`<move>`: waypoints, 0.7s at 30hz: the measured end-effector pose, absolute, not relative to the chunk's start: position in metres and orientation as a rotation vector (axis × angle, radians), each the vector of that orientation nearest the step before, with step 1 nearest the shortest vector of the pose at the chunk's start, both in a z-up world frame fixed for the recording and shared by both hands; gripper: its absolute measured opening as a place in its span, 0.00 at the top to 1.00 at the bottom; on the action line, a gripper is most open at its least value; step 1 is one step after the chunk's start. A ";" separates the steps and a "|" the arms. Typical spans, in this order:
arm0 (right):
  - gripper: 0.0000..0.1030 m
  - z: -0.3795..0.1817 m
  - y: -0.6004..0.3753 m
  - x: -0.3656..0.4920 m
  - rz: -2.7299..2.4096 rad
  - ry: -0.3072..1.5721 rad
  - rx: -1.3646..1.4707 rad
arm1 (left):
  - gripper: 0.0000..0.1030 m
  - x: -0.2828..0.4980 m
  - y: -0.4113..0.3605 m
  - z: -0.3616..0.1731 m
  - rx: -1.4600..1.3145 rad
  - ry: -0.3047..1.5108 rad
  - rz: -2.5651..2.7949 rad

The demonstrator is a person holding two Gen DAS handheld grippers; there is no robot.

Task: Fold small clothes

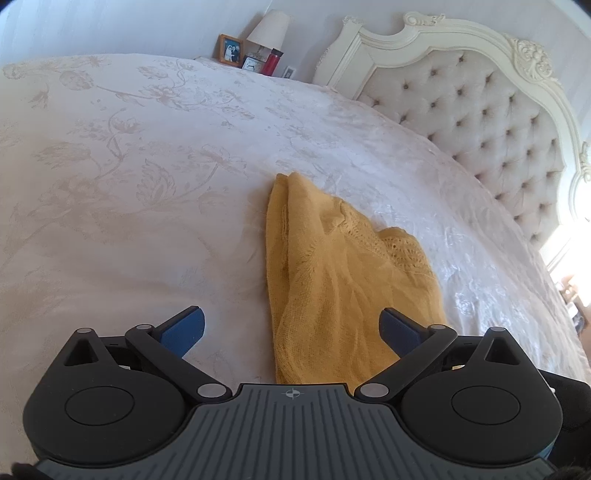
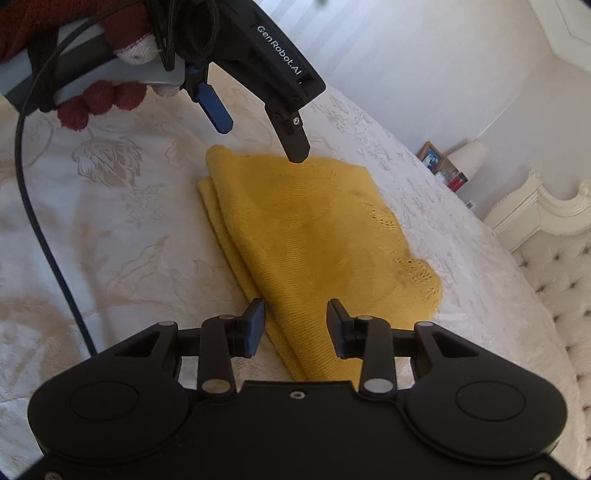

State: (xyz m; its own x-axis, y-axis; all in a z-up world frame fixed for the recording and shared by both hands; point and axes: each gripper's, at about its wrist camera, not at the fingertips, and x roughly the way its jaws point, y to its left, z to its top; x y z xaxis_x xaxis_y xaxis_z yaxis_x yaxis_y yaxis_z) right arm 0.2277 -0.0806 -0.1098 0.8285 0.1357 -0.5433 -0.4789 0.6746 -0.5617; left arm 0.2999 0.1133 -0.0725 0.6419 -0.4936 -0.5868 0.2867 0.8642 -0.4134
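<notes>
The yellow knit garment lies folded on the bed, roughly mid-surface, with layered edges visible along one long side and an openwork knit panel at one corner. In the right wrist view the same garment shows as a compact wedge, its stacked folds running along the left edge and its lace-patterned corner at the right.

The left hand-held gripper is set wide, with nothing between its blue pads. One pad sits over the bare bedspread and the other over the near edge of the garment. Whether either touches the fabric cannot be told. In the right wrist view this gripper appears above the far end of the garment, fingers spread and clear of the cloth, held by a hand in a dark red glove, with a black cable trailing over the bed.

The right hand-held gripper is partly open, jaws at a moderate gap, straddling the near end of the garment. No grip on the fabric is evident.

The bedspread is pale with a floral pattern. A tufted headboard with a carved cream frame stands at the bed's end. Beside it are a lamp, a framed photograph and a red container.
</notes>
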 end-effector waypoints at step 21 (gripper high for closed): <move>0.44 -0.071 -0.138 0.235 0.378 0.565 -0.321 | 0.01 0.300 0.086 -0.097 -0.075 0.846 -0.437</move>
State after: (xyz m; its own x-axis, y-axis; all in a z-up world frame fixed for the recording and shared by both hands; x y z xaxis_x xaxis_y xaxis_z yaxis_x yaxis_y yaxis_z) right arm 0.2346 -0.1377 -0.0709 0.7796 0.2572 -0.5710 -0.4303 0.8825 -0.1900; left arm 0.2998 0.0860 -0.0969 0.5800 -0.4026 -0.7082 0.3441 0.9091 -0.2350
